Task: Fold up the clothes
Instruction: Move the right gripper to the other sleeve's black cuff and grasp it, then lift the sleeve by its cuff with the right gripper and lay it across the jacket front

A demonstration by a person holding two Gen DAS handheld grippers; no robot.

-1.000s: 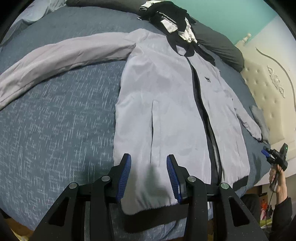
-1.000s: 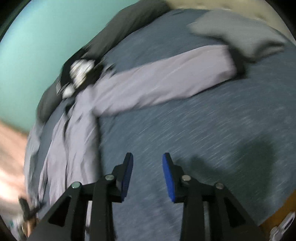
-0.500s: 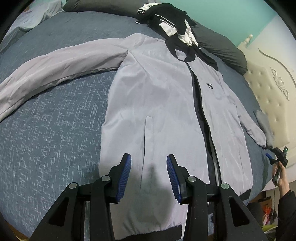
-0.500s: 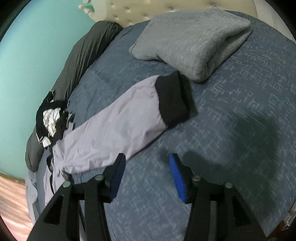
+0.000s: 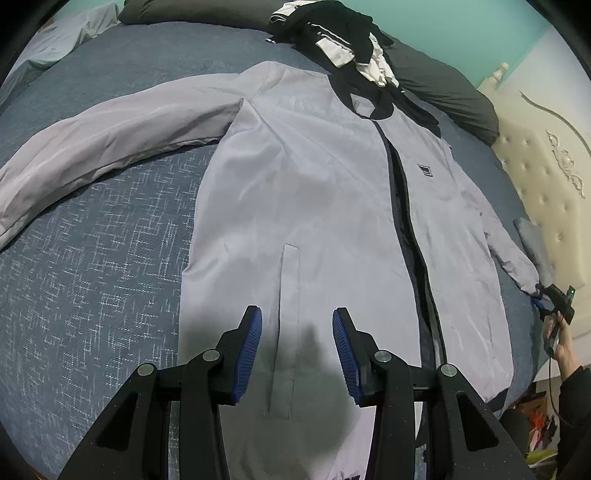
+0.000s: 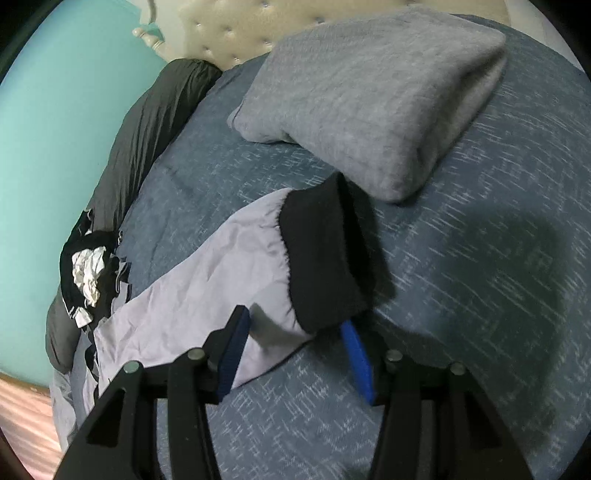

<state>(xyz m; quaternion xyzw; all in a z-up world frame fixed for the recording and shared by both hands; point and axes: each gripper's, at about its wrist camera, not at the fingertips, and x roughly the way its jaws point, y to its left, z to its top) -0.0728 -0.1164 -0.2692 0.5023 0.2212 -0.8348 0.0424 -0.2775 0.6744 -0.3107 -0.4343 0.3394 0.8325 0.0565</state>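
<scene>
A light grey zip jacket (image 5: pixel 314 184) with black collar and hem lies flat, front up, on the blue bedspread (image 5: pixel 92 277). One sleeve (image 5: pixel 110 136) stretches out to the left. My left gripper (image 5: pixel 295 317) hovers open over the jacket's lower front beside the pocket slit, holding nothing. In the right wrist view the other sleeve (image 6: pixel 207 295) ends in a black cuff (image 6: pixel 317 251). My right gripper (image 6: pixel 295 319) stands open astride that sleeve end, pads apart from the cloth. The same gripper (image 5: pixel 550 295) shows at the sleeve tip in the left wrist view, held by a hand (image 5: pixel 561 347).
A folded grey garment (image 6: pixel 369 96) lies just beyond the cuff. A heap of black and white clothes (image 5: pixel 340 33) sits above the collar on a dark pillow (image 5: pixel 443 92). A cream tufted headboard (image 5: pixel 546 177) bounds the right side.
My right gripper swung across the bed to the cuff, and its jaws widened and now straddle the sleeve end. My left gripper advanced slightly over the jacket's lower front.
</scene>
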